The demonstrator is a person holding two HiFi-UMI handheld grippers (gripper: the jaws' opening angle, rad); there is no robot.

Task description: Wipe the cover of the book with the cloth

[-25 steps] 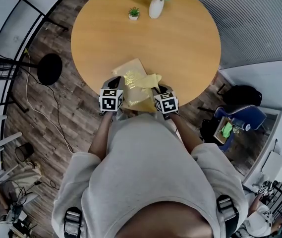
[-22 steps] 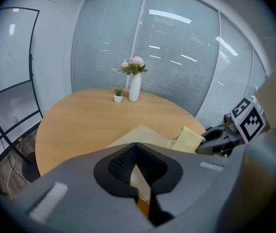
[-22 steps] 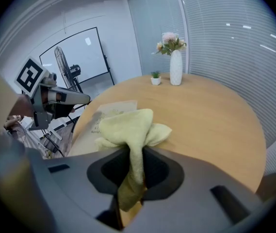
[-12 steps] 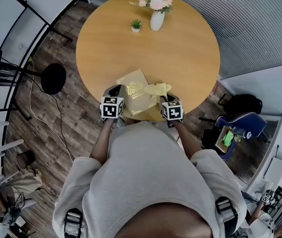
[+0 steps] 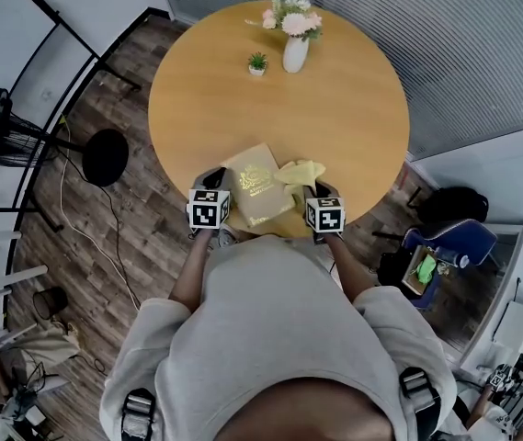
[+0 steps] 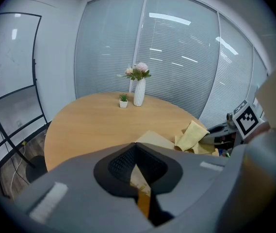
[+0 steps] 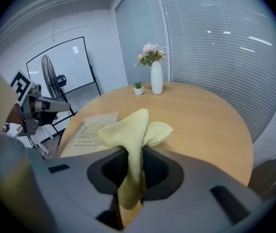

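1. The cloth (image 5: 300, 172) has slid off the book (image 5: 257, 194) since a second ago. The cover is bare now, with the cloth just to its right.
2. Right gripper (image 7: 132, 152) pinches the cloth, low at the table's (image 5: 335, 90) near edge.
3. Left gripper (image 6: 136, 149) is clamped on the book's left edge.

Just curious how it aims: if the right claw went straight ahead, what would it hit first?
Perhaps the small green potted plant far across the round wooden table, beside the white vase; depth is unclear.
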